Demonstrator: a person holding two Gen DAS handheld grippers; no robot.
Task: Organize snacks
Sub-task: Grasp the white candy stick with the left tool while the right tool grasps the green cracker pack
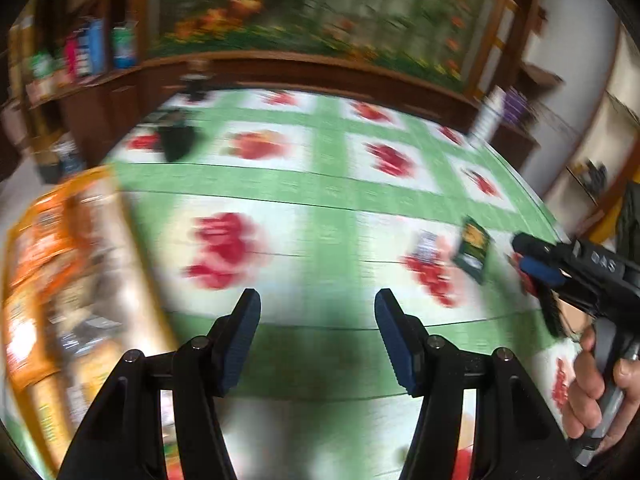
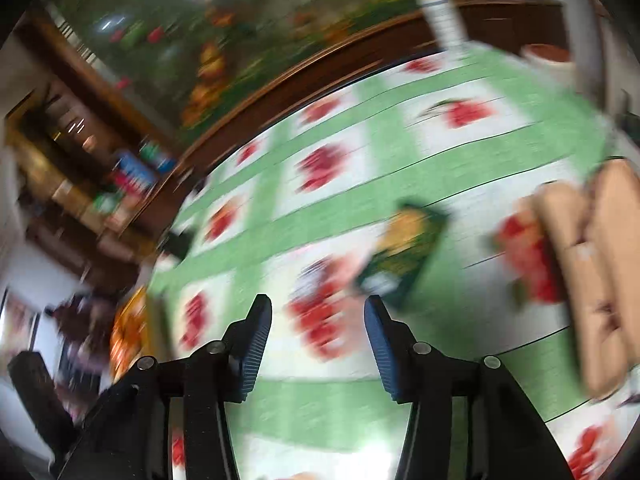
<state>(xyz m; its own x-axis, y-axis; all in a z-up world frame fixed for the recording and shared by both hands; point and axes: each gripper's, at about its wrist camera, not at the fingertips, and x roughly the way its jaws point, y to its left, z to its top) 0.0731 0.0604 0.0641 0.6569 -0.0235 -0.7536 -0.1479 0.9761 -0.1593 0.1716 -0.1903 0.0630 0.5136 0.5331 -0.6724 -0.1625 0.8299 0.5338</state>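
my right gripper [image 2: 318, 344] and left gripper [image 1: 316, 336] both gape, empty. ahead-right of the right one, the green snack packet [image 2: 404, 254] looks light, crinkly; i'd pinch its edge.

Bright even light, heavy motion blur, fisheye bending, dark vignetted corners
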